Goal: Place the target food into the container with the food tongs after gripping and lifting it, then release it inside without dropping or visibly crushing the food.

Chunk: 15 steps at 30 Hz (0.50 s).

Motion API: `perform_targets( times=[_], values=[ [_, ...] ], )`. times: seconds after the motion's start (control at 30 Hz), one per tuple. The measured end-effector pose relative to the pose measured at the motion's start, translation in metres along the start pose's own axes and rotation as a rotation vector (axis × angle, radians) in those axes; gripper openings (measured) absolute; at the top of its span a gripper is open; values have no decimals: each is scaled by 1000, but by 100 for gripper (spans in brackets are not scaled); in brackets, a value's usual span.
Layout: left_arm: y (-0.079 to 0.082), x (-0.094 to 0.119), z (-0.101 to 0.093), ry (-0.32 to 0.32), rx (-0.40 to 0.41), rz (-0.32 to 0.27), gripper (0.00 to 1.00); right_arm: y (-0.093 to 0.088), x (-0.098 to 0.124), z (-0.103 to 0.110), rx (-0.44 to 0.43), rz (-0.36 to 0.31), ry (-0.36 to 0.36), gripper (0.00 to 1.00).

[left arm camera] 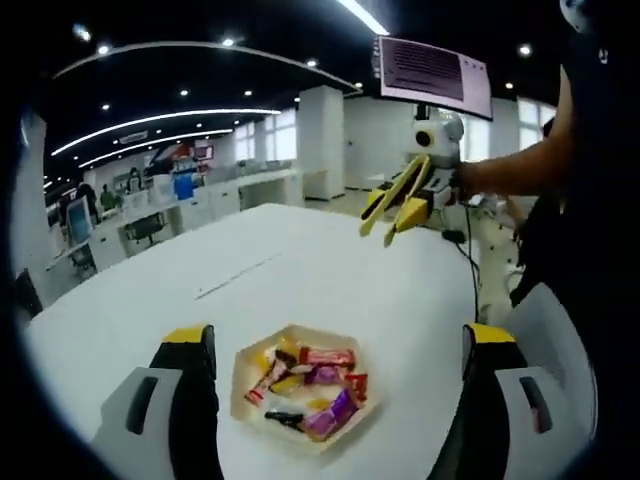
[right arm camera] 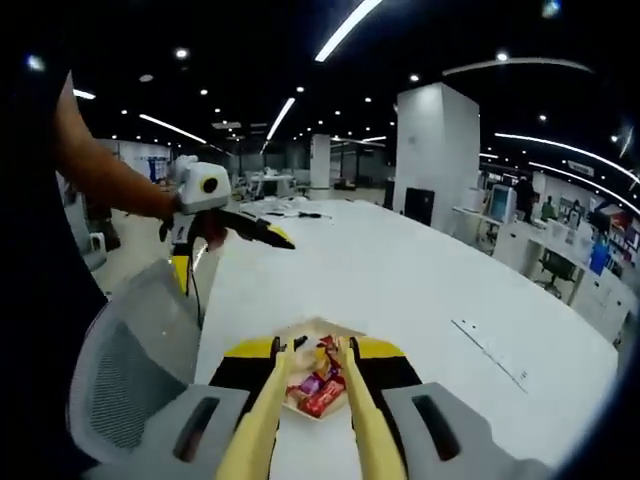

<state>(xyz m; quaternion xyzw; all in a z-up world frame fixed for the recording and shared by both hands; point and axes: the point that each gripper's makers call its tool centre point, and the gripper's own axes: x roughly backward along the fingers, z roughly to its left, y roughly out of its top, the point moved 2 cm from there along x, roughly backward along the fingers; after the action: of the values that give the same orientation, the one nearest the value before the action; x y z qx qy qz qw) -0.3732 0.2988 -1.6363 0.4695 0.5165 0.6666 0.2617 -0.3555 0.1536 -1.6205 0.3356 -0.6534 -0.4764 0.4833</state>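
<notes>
Yellow plastic food tongs [right arm camera: 313,352], clamped in the black-and-yellow right gripper [right arm camera: 312,372], are held over a shallow cream hexagonal tray [right arm camera: 318,327] of wrapped sweets [right arm camera: 318,390] on a white table [right arm camera: 420,280]. The left gripper [right arm camera: 262,232] is seen beyond, held in a hand.

Grey tool [left arm camera: 340,340] bodies, yellow-tipped black jaws

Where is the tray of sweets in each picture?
Left gripper view: the tray of sweets sits low in the middle, on the white table, between that gripper's two jaws.
Right gripper view: the tray sits low in the middle, partly hidden behind the yellow tongs that point at it.
Shared landmark: the white table under the tray appears in both views.
</notes>
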Motion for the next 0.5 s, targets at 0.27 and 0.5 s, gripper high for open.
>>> perform_targets(
  times=[0.27, 0.5],
  values=[
    [41, -39, -14, -154, -121, -1, 77, 19, 6, 21, -88, -158, 45, 26],
    [59, -59, -36, -297, -189, 27, 54, 32, 0, 23, -100, -207, 81, 26]
  ],
)
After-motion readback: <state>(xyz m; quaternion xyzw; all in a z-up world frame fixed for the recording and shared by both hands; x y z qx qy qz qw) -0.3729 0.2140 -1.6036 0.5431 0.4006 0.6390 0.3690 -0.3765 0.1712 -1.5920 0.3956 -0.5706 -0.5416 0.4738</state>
